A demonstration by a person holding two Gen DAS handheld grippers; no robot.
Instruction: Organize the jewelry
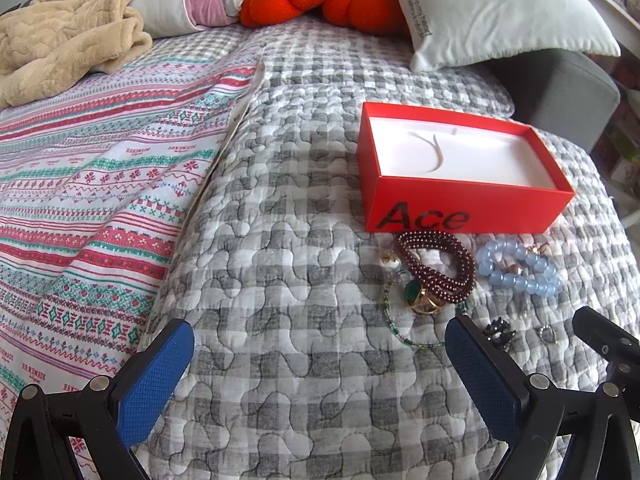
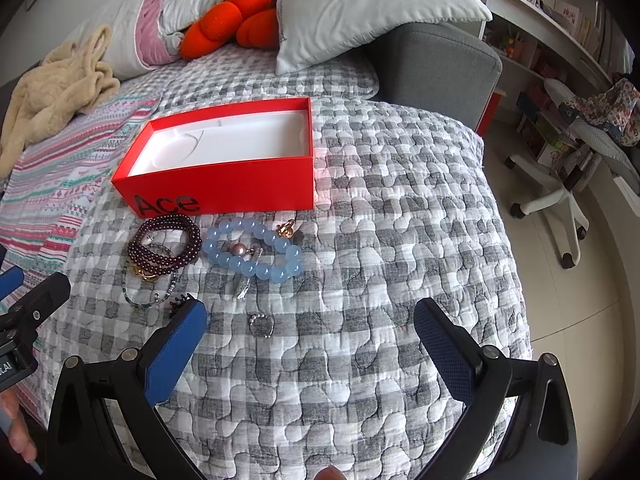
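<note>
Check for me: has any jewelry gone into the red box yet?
No: the red box shows only its bare white liner, while the blue bead bracelet and the dark red bead bracelet lie on the quilt before it.

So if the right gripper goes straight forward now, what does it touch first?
Probably the small silver ring on the quilt, just ahead of the open right gripper; the blue bead bracelet lies beyond. Depth is uncertain.

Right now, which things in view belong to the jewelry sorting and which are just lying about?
Job:
red box
dark red bead bracelet
blue bead bracelet
green bead strand
small ring
black clip

Lying about:
grey pillow
orange plush
beige blanket
office chair
</note>
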